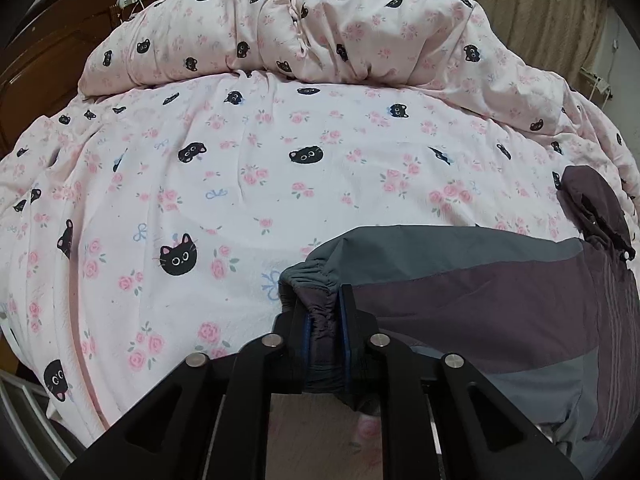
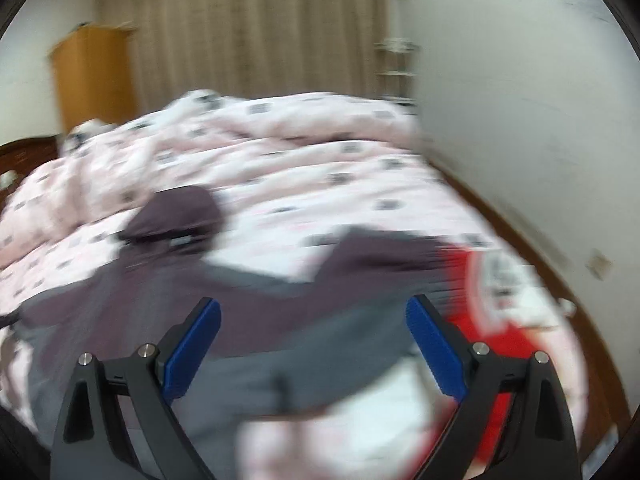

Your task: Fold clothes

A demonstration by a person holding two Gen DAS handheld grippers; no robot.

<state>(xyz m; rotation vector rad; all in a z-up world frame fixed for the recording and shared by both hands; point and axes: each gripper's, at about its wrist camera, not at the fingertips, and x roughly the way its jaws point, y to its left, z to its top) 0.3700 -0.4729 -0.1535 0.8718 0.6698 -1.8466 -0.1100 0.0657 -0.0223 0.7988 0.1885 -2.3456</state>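
A grey and dark purple jacket (image 1: 480,288) lies on the bed at the lower right of the left wrist view, its hood (image 1: 592,204) further right. My left gripper (image 1: 325,300) is shut on the jacket's elastic sleeve cuff (image 1: 316,280), which bunches between the blue pads. The right wrist view is blurred by motion. In it the same jacket (image 2: 260,320) spreads across the bed, hood (image 2: 180,212) at the upper left. My right gripper (image 2: 314,316) hangs above the jacket, open wide, nothing between its fingers.
The bed wears a pink sheet (image 1: 240,184) printed with black cat faces and roses, with a rumpled duvet (image 1: 300,28) heaped at the far side. A red and white garment (image 2: 492,320) lies at the bed's right edge. Wooden headboard (image 1: 52,52), curtain (image 2: 260,28) and wardrobe (image 2: 96,76) surround it.
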